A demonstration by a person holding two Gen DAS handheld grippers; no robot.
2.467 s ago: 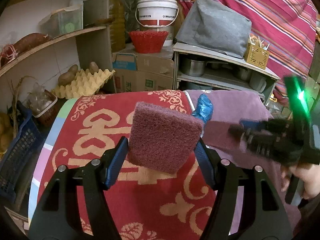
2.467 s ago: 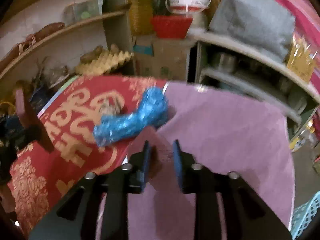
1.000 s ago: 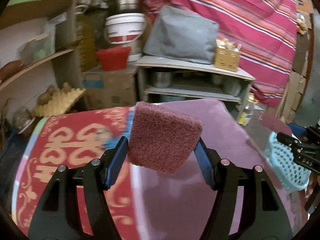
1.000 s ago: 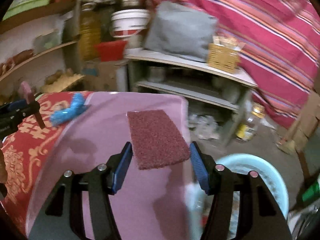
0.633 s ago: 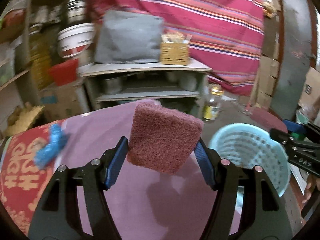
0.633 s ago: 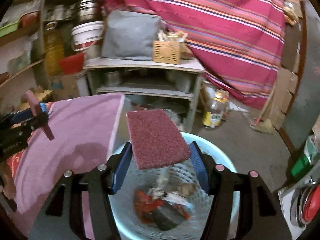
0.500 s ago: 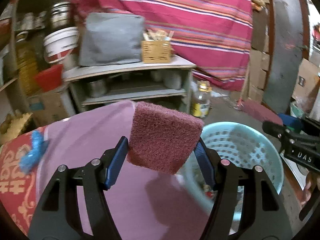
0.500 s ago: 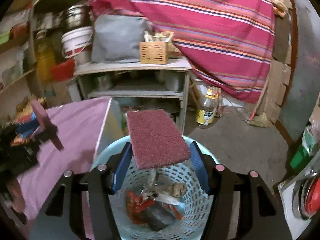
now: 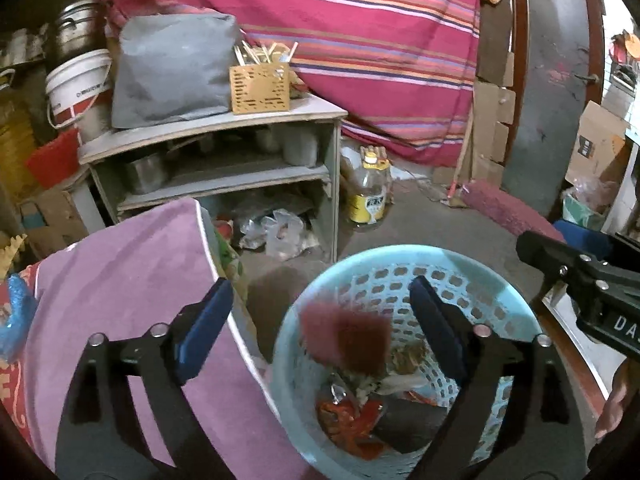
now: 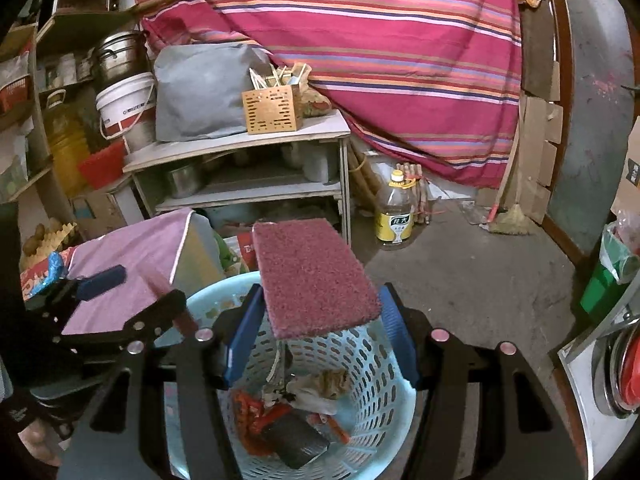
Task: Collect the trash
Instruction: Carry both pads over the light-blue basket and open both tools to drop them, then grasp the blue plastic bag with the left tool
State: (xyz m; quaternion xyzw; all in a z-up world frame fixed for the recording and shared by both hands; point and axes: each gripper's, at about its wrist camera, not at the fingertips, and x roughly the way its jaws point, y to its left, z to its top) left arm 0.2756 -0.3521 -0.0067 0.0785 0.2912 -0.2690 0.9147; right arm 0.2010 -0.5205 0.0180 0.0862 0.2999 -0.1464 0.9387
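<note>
A light blue perforated basket (image 9: 400,264) stands on the floor by the table corner, with red wrappers and other trash inside; it also shows in the right wrist view (image 10: 384,408). My left gripper (image 9: 320,320) is open above it, and a maroon scouring pad (image 9: 346,338), blurred, is falling between its fingers into the basket. My right gripper (image 10: 320,332) is shut on a second maroon scouring pad (image 10: 312,276) held flat over the basket. That pad also shows at the right of the left wrist view (image 9: 504,210).
A table with a purple cloth (image 9: 120,272) is at left, with a blue wrapper (image 9: 14,320) on it. A grey shelf unit (image 9: 224,160), an oil bottle (image 9: 370,198) and a striped red curtain (image 9: 360,40) stand behind. A green bin (image 10: 608,272) is at right.
Both grippers swung from the table to over the basket. My left gripper has opened and its scouring pad is dropping into the basket. The right still holds its pad.
</note>
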